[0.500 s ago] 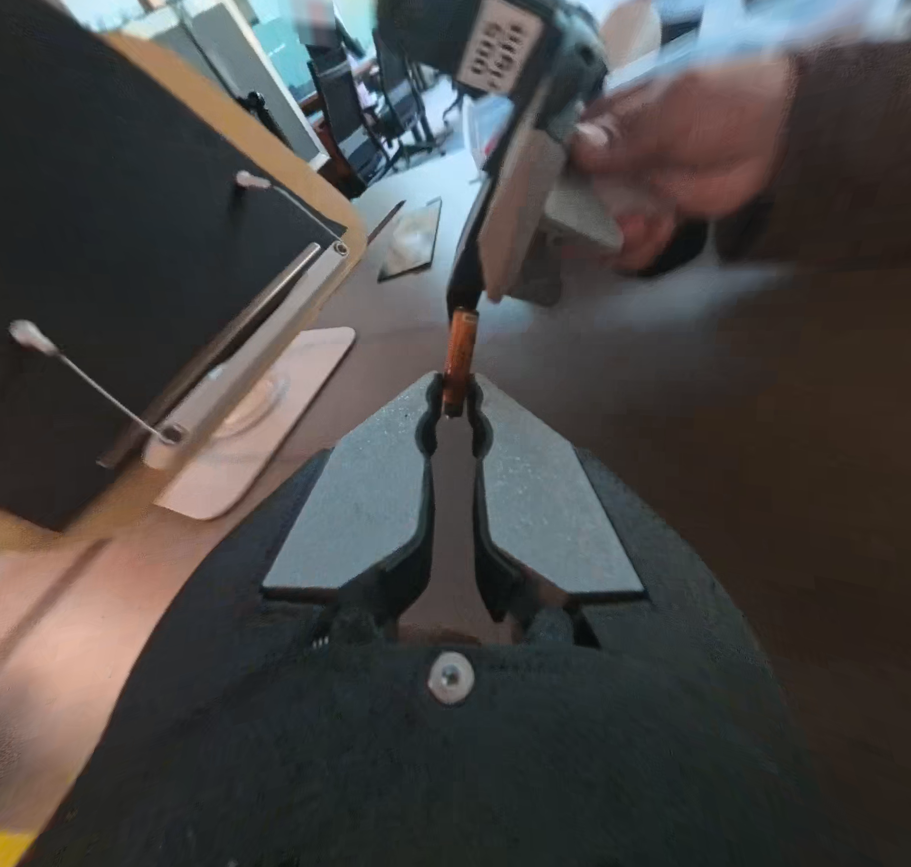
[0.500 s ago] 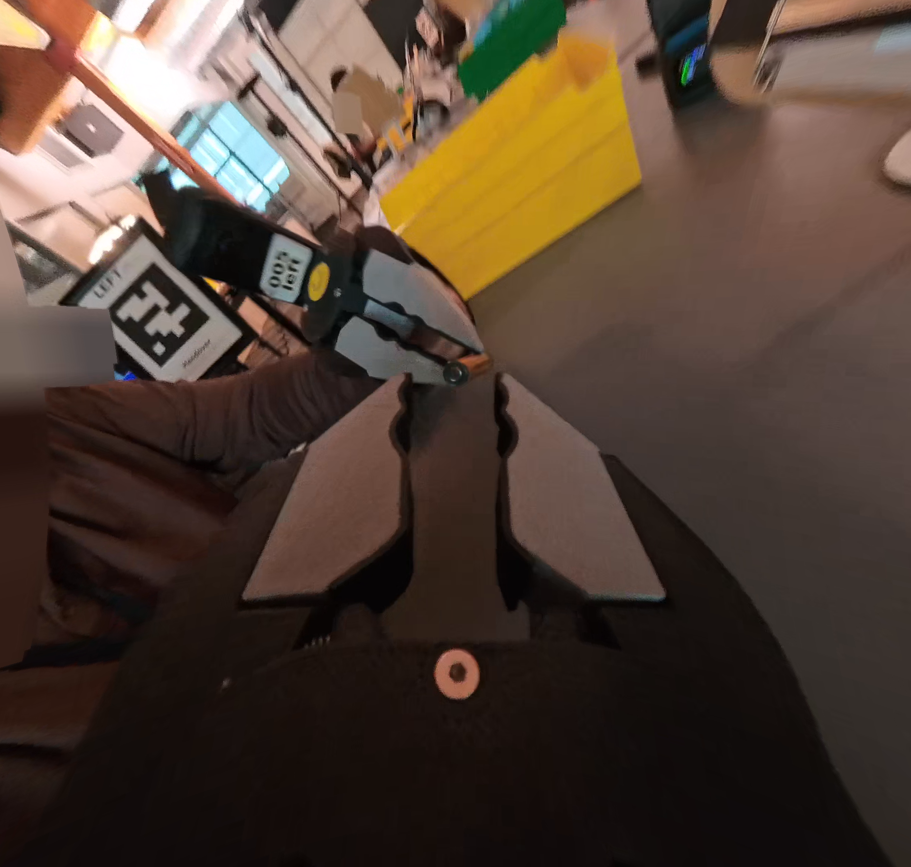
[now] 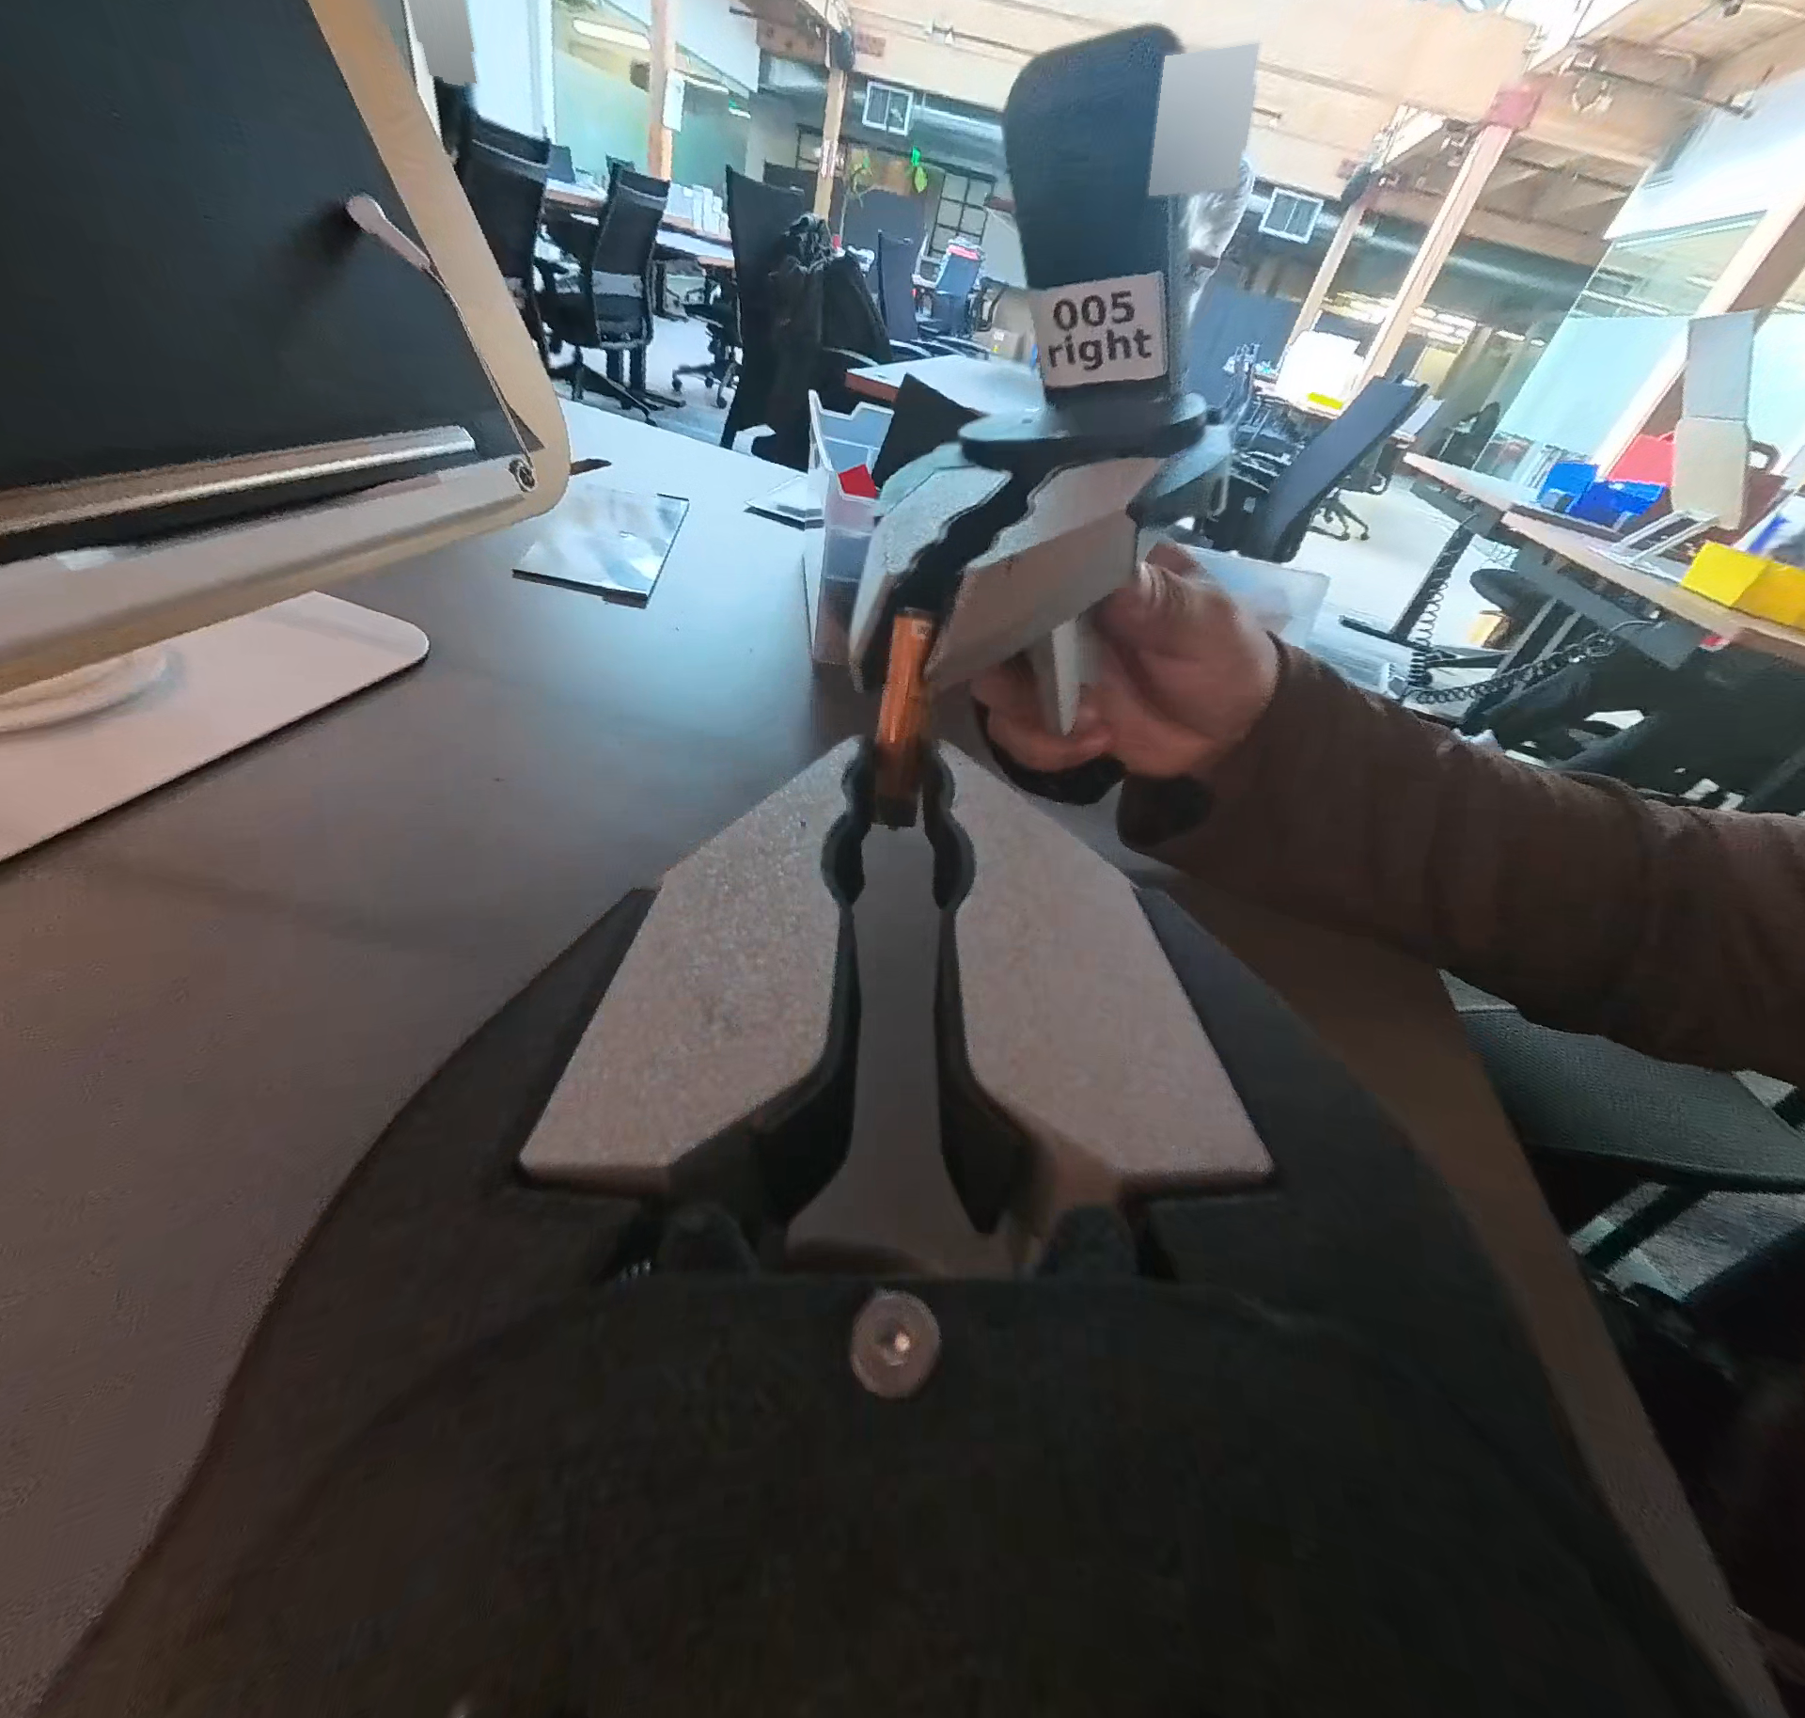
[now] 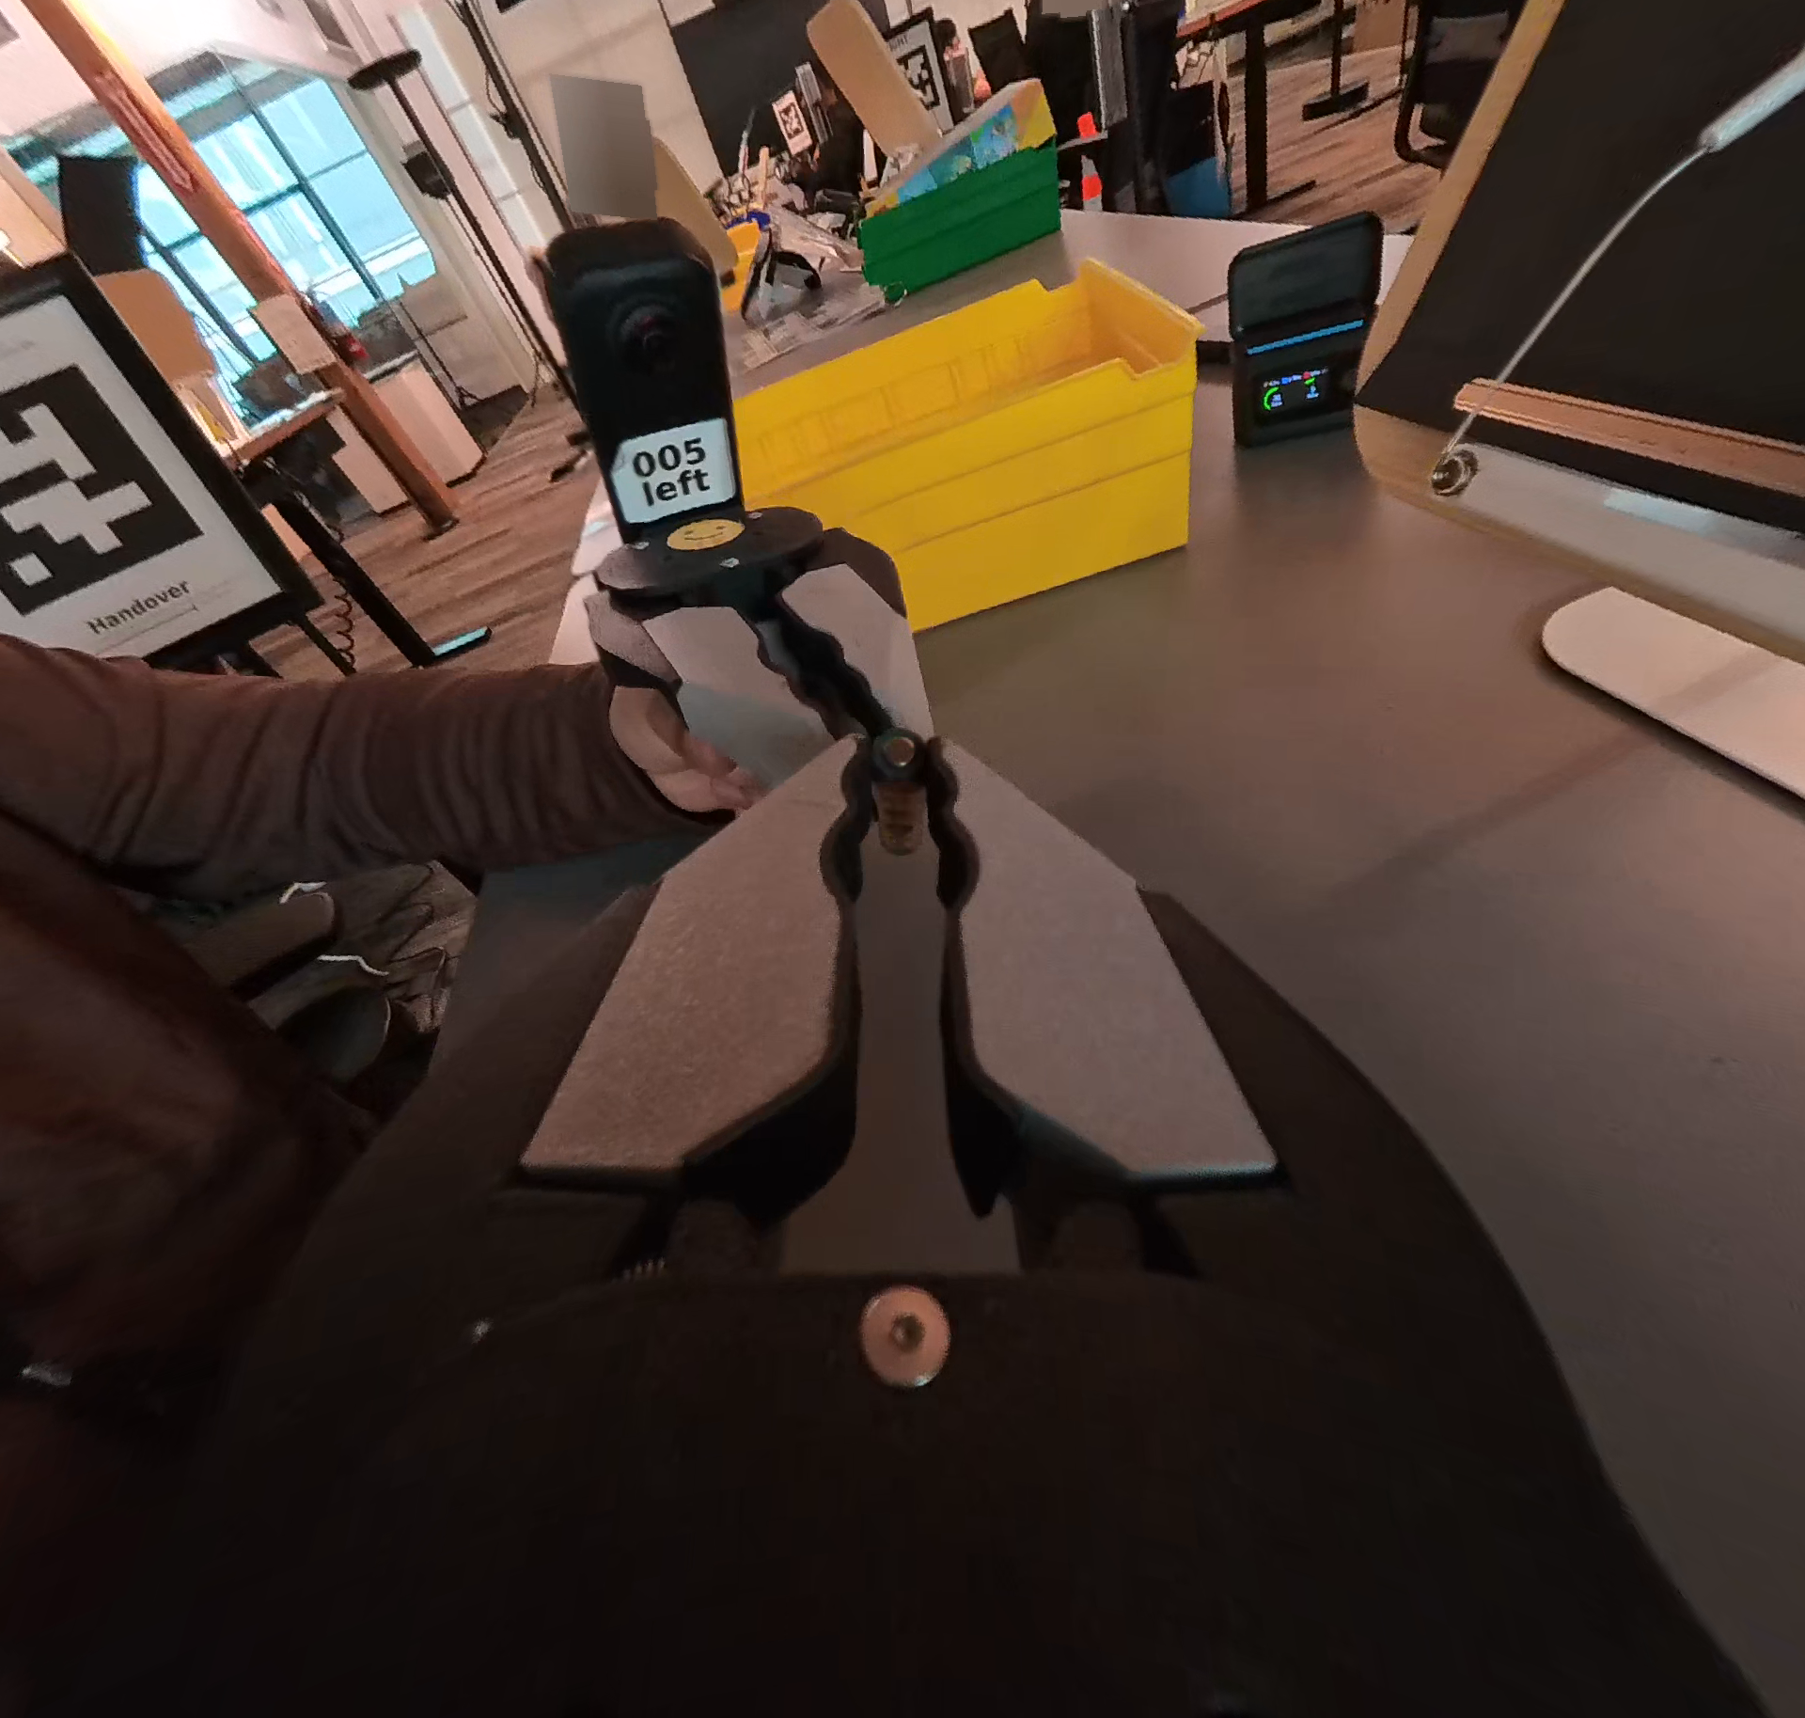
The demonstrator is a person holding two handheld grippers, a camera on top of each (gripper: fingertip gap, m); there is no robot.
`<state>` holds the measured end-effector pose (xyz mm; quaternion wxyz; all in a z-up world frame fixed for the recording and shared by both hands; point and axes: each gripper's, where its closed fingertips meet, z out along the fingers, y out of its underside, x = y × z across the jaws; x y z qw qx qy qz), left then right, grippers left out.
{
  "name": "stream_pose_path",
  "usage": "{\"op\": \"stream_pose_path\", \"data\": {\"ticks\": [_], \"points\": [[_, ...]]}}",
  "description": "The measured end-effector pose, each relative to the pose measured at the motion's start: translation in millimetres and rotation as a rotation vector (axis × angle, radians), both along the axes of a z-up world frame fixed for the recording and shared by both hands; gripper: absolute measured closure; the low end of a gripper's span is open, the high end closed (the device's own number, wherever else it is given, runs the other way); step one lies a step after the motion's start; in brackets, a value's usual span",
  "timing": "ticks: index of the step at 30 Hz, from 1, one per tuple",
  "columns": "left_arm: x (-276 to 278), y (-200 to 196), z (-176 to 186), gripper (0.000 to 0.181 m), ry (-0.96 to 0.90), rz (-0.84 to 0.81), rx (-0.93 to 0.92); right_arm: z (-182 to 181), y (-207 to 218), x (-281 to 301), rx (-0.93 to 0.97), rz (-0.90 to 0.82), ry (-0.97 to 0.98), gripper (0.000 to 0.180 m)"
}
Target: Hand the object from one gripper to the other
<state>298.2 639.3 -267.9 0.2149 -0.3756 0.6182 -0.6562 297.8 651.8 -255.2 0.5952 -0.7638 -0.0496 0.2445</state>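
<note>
Both hand-held grippers grasp the orange battery (image 3: pixel 900 706) at once, above the bench (image 3: pixel 606 753). The left hand-held gripper (image 3: pixel 900 797) clamps its lower end; the right hand-held gripper (image 4: pixel 900 772) clamps its upper end, tips just beside the left's. The yellow bin (image 4: pixel 986 460) stands well beyond the battery.

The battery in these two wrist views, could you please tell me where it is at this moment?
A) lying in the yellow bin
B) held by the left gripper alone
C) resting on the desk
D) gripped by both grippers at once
D: the battery sits between the jaws of the left gripper at one end and the right gripper at the other, clear of the desk.
</note>
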Motion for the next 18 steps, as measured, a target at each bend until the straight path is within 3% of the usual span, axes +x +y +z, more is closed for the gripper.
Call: {"op": "stream_pose_path", "data": {"ticks": [5, 8, 11, 14, 18], "points": [[4, 2, -9, 0.172, 0.032, 0.000, -0.014, -1, 1, 11, -0.004, -0.076, -0.071, 0.173], [13, 12, -18, 0.153, 0.077, 0.059, 0.009, -7, 0, 37, -0.043, -0.228, -0.176, 0.173], [16, 17, -21, 0.151, 0.101, 0.089, 0.008, -9, -6, 60, -0.072, -0.374, -0.340, 0.173], [15, 15, -22, 0.151, 0.101, 0.078, 0.027, 10, -24, 85, -0.052, -0.563, -0.422, 0.173], [15, 11, -26, 0.152, 0.114, 0.066, 0.057, 61, -76, 115, -0.059, -0.783, -0.442, 0.173]]}}
